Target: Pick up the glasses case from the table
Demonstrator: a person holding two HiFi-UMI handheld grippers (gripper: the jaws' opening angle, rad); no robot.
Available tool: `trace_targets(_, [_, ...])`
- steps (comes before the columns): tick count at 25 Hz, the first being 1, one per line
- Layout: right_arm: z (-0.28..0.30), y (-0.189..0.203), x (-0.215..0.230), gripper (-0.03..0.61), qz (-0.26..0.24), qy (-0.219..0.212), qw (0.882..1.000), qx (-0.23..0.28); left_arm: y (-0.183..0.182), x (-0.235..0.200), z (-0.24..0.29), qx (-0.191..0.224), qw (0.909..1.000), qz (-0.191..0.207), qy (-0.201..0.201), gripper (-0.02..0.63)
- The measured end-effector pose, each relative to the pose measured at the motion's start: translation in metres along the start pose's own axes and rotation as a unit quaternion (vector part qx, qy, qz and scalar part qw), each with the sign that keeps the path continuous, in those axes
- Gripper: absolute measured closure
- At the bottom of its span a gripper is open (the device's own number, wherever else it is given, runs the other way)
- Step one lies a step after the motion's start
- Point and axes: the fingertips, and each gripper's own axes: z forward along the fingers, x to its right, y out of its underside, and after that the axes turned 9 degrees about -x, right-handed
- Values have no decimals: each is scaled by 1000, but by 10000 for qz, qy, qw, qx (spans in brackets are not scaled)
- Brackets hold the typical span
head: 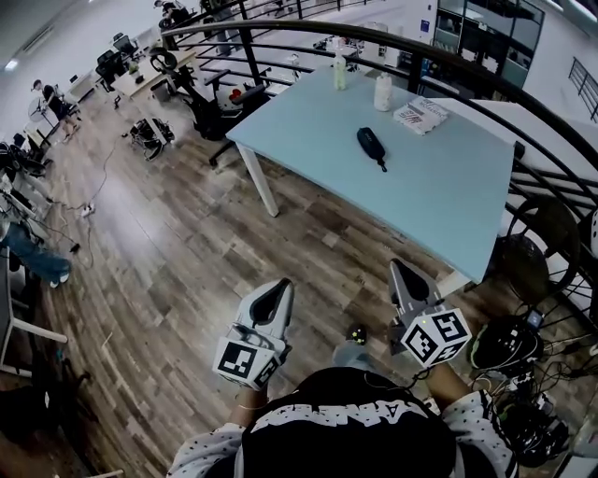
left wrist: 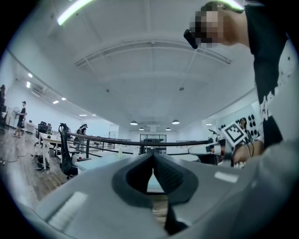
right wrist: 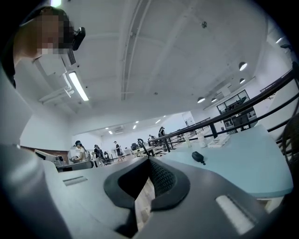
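Glasses case [head: 371,146] just lying out on the pale blue counter [head: 439,196], nothing touching it.

We see it dark and oblong near the middle of the counter. A printed packet [head: 420,115] sits near it, and white bottles [head: 382,91] stand further back toward the black railing [head: 280,23]. Our left gripper [head: 280,286] and right gripper [head: 396,267] hang over the wood floor [head: 187,252], well apart from the case. Both have their jaws pressed together at the tips, with nothing pinched in them.
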Motion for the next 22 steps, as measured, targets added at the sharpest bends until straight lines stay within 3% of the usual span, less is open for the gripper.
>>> trace_targets(22, [82,-59,134,574,179,63,9998,-32,-44,-26,163,-94,9998,161,-88,614])
